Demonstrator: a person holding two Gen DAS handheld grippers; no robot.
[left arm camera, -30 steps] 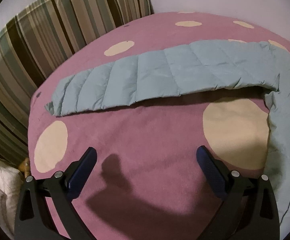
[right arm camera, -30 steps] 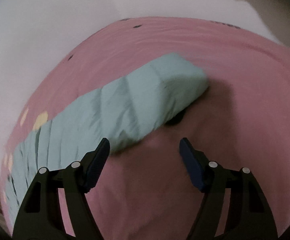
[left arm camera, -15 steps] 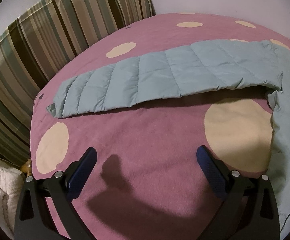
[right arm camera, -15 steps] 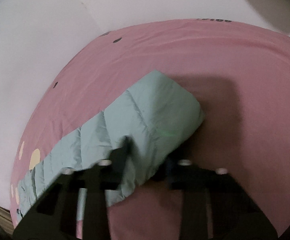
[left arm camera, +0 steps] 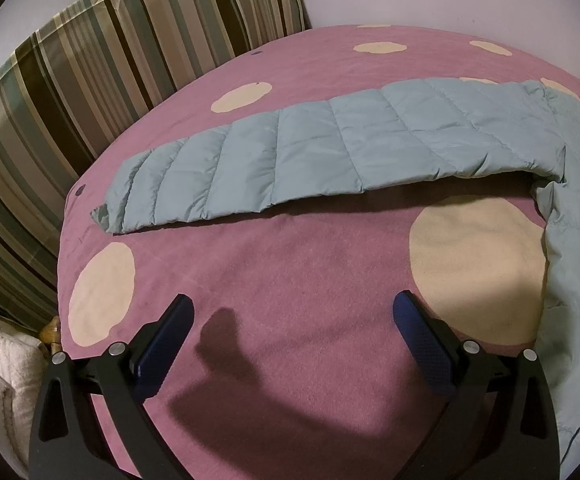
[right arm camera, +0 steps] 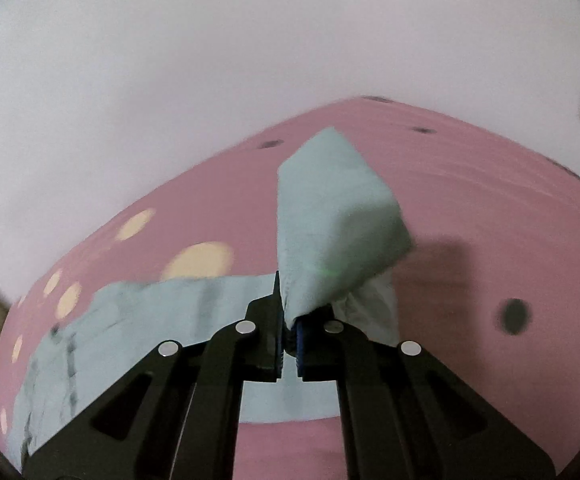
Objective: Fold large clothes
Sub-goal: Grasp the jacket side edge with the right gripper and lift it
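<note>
Lifted now, the quilted jacket [right arm camera: 330,216] sits apparently pinched in right hand-held gripper [right arm camera: 288,332].

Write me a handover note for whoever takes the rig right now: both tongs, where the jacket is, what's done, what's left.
Right tongs: shut on the sleeve end of the light blue quilted jacket, which is raised off the pink dotted blanket.
Left tongs: open, holding nothing, above bare blanket just short of the other sleeve.
Jacket: that sleeve lies flat, stretched toward the striped pillow; the body runs down the right edge of the left view.
Done: one sleeve gripped and lifted.
Left: probably carry the lifted sleeve over the body, fold the other sleeve in, then fold the body.
</note>
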